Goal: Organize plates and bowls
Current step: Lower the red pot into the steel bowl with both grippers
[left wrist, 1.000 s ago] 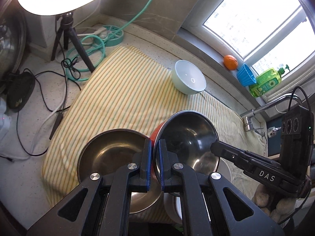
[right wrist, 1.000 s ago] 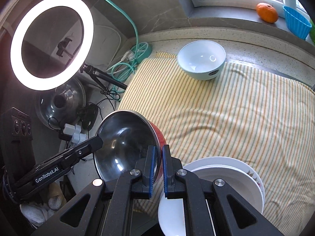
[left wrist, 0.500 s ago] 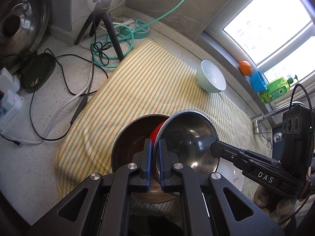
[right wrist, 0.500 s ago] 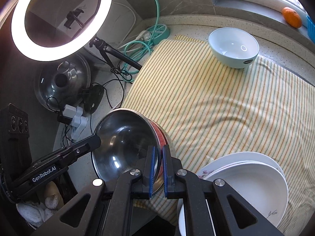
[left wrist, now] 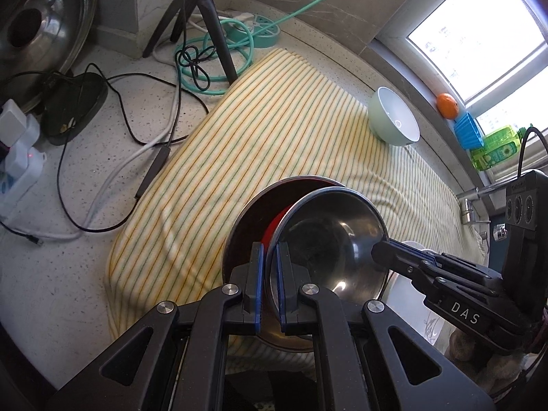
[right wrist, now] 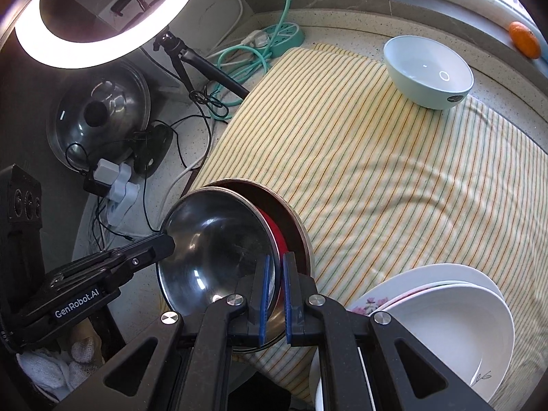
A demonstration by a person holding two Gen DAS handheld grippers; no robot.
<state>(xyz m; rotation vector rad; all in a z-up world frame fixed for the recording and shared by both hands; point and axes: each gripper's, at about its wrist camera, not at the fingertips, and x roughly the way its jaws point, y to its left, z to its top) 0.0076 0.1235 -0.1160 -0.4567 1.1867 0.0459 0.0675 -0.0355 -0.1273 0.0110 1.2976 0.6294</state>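
A steel bowl with a red outside (left wrist: pixel 328 239) (right wrist: pixel 212 246) hangs tilted between both grippers. My left gripper (left wrist: pixel 269 284) is shut on its near rim, and its fingertips (right wrist: pixel 164 243) show at the bowl's left edge in the right wrist view. My right gripper (right wrist: pixel 275 294) is shut on the opposite rim, its fingertips (left wrist: pixel 380 257) showing in the left wrist view. Right under the held bowl a larger steel bowl (left wrist: pixel 253 212) (right wrist: pixel 294 226) sits on the striped cloth (left wrist: pixel 260 130); whether the two touch I cannot tell. A pale green bowl (left wrist: pixel 394 121) (right wrist: pixel 428 72) stands at the cloth's far end.
Stacked white plates (right wrist: pixel 445 315) lie at the cloth's near right corner. A ring light (right wrist: pixel 102 17) on a tripod (left wrist: pixel 209 27), cables (left wrist: pixel 102 157), a teal power strip (right wrist: pixel 281 34) and a pot lid (right wrist: pixel 99 116) crowd the counter on the left. An orange (left wrist: pixel 447 104) rests on the sill.
Both grippers have carried the red-sided steel bowl leftward and down, from beside the larger steel bowl to over it. Both grips have stayed shut.
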